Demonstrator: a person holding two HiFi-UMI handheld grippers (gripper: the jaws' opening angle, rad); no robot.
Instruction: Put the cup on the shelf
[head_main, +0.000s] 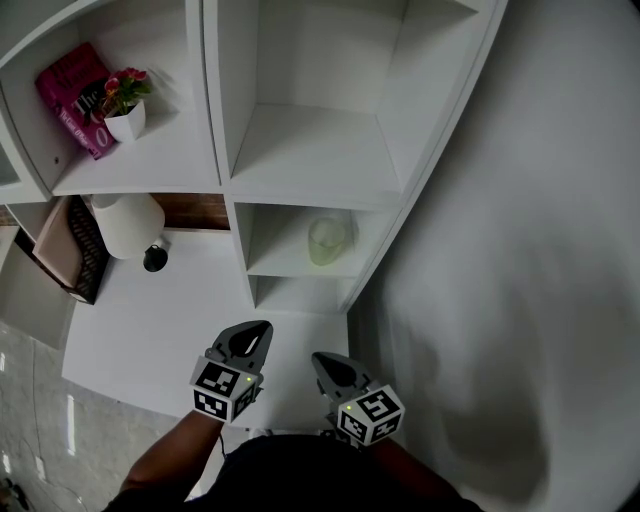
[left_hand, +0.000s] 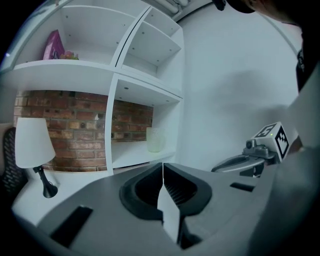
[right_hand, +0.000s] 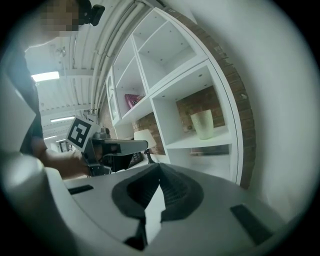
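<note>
Lamp (head_main: 125, 222) and flowerpot (head_main: 125, 121) well left of cup (head_main: 328, 240)

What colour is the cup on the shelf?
The cup is pale green; clearest in the right gripper view.

Home-style room corner: white shelf unit (head_main: 222, 100), table lamp (head_main: 127, 224), potted flowers (head_main: 125, 105), brick wall (left_hand: 75, 130); ceiling pipes (right_hand: 111, 45)
</note>
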